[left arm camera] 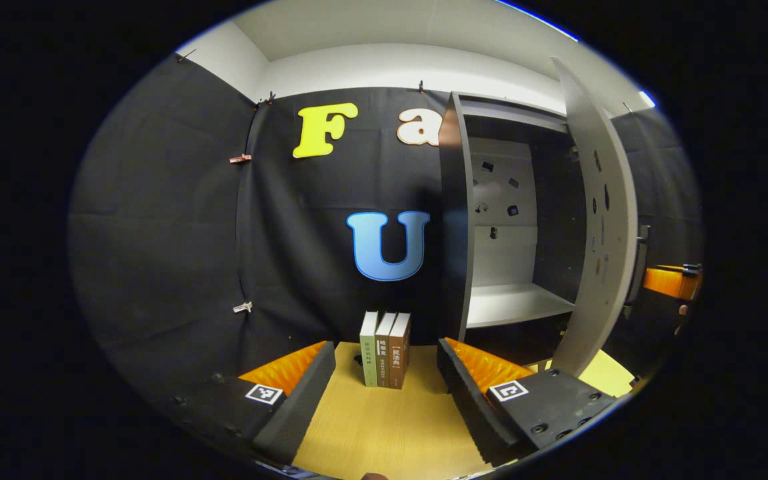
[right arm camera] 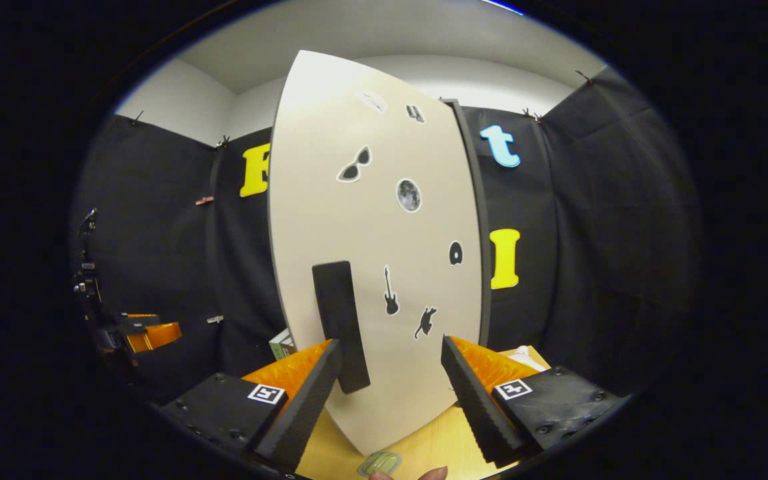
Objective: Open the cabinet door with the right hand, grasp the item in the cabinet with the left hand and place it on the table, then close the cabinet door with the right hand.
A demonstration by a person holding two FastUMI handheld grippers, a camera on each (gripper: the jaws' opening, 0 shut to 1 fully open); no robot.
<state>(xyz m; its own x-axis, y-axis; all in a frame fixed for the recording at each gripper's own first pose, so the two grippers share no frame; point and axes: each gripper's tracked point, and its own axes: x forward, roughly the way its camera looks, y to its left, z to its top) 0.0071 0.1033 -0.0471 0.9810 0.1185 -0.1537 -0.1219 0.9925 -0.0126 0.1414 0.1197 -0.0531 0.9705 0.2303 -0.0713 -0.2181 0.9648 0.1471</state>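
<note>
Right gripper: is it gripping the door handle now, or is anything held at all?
Nothing is held. The right gripper is open in front of the cabinet door, the handle just beside its left finger. The left gripper is open too, facing the books.

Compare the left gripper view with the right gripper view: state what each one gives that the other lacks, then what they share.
Left gripper view: three books standing upright on the table, and the cabinet's inside with its white shelf.

Right gripper view: the outer face of the cabinet door, with stickers and a dark upright handle close by the open right tongs.

Shared: the cabinet door standing open, the wooden table, the black cloth wall.
</note>
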